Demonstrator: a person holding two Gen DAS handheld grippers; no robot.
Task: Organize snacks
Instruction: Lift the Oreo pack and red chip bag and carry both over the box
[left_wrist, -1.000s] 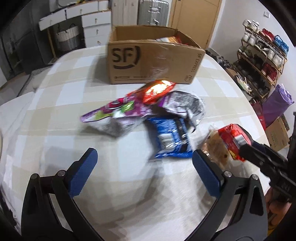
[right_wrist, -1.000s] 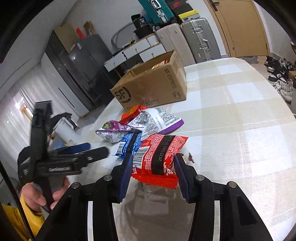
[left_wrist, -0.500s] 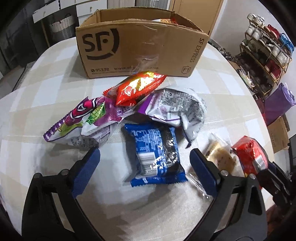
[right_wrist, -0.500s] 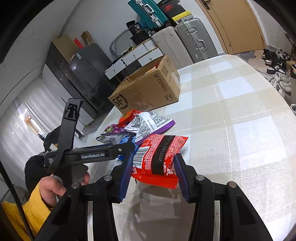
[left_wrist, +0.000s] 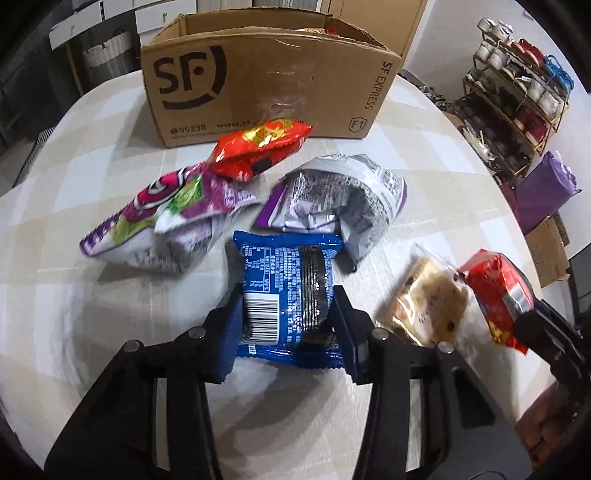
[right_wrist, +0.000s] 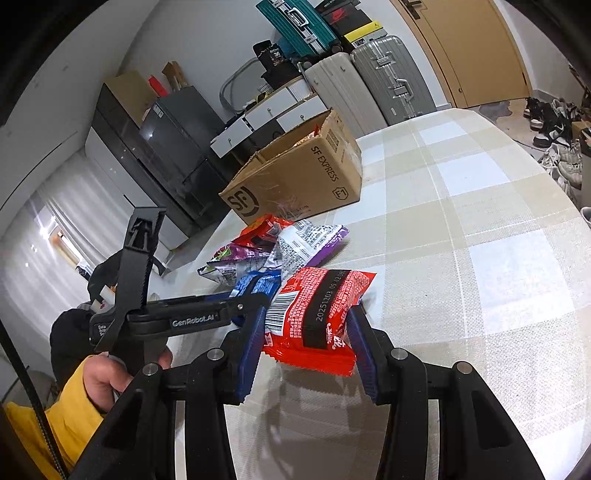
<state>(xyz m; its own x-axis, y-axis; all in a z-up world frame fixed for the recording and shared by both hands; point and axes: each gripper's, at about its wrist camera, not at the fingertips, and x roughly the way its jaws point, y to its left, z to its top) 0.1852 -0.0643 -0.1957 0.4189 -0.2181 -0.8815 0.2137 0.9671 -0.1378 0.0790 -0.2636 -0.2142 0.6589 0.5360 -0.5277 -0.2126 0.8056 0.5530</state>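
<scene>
My left gripper (left_wrist: 286, 325) is shut on a blue snack packet (left_wrist: 286, 291) that lies on the checked table (left_wrist: 92, 155). My right gripper (right_wrist: 304, 343) is shut on a red snack packet (right_wrist: 316, 306) and holds it just above the table; it also shows in the left wrist view (left_wrist: 496, 291). An open SF cardboard box (left_wrist: 266, 85) stands at the back with snacks inside. In front of it lie an orange-red packet (left_wrist: 258, 146), a purple-green bag (left_wrist: 166, 206) and a silver-purple bag (left_wrist: 340, 199). A clear-wrapped pastry (left_wrist: 428, 299) lies at the right.
A shoe rack (left_wrist: 517, 88) and a purple bag (left_wrist: 546, 188) stand beyond the table's right edge. Suitcases (right_wrist: 369, 81) and drawers (right_wrist: 273, 114) stand behind the box. The left gripper's body (right_wrist: 177, 317) is close beside the right gripper.
My left gripper moved forward to the blue packet and closed on it. The right gripper kept hold of the red packet and lifted slightly.
</scene>
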